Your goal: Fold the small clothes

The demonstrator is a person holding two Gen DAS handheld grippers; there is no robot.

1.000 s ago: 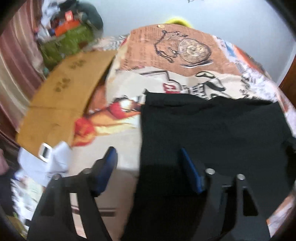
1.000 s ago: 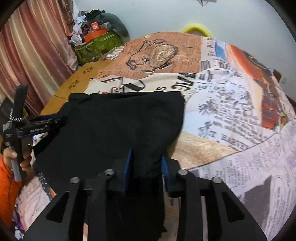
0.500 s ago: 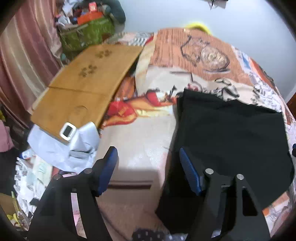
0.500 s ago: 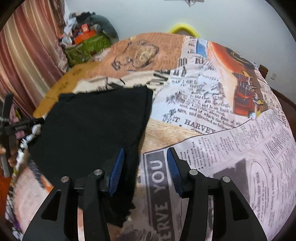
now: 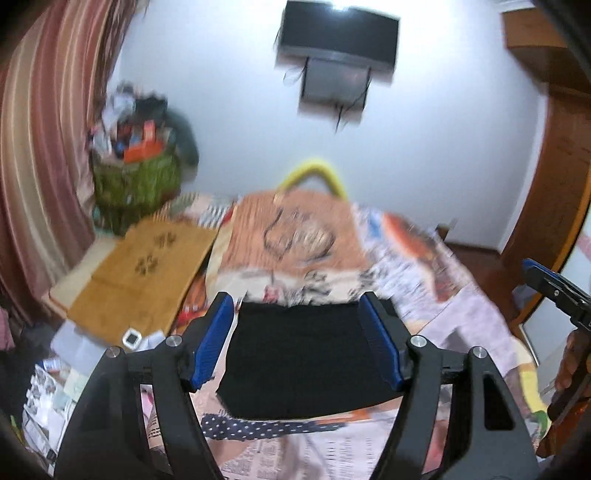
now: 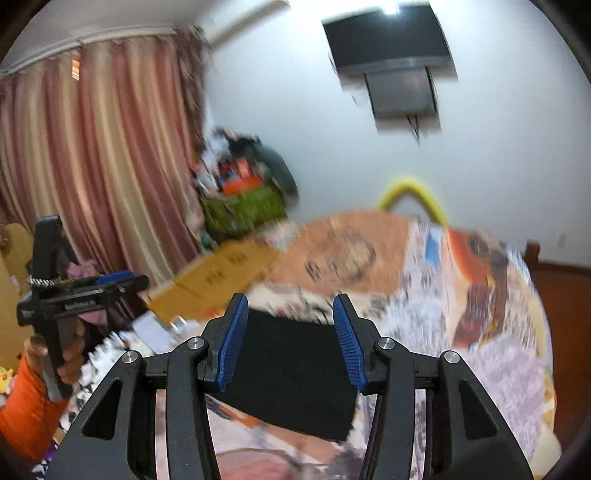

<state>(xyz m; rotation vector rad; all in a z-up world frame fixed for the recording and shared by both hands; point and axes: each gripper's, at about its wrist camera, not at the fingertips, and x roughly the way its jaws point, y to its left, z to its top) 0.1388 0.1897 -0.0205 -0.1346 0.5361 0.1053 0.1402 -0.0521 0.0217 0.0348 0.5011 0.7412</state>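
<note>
With both wrist views motion-blurred, detail is limited. Left gripper point(image 5: 301, 341): jaws spread wide, nothing between the blue pads, held above the bed. Right gripper point(image 6: 291, 341): jaws also apart, empty, raised off the surface.

Black garment point(image 5: 303, 358) lies flat as a roughly rectangular folded shape on the printed bedsheet point(image 5: 424, 280), seen through the gap of each gripper but not touched by either. A dark polka-dot strip point(image 5: 266, 430) sits at its near edge in the left view.

Right view shows the left gripper at far left, gripped by a hand point(image 6: 72, 360) with an orange sleeve. Left view shows part of the right gripper at the right edge.

Beyond the garment: brown cardboard sheet point(image 5: 144, 273) left of the bed, green bag of clutter point(image 5: 135, 181) in the corner, striped curtain point(image 6: 99, 166), yellow loop point(image 5: 314, 177) at the bed's far end, wall-mounted TV point(image 5: 338, 35).
</note>
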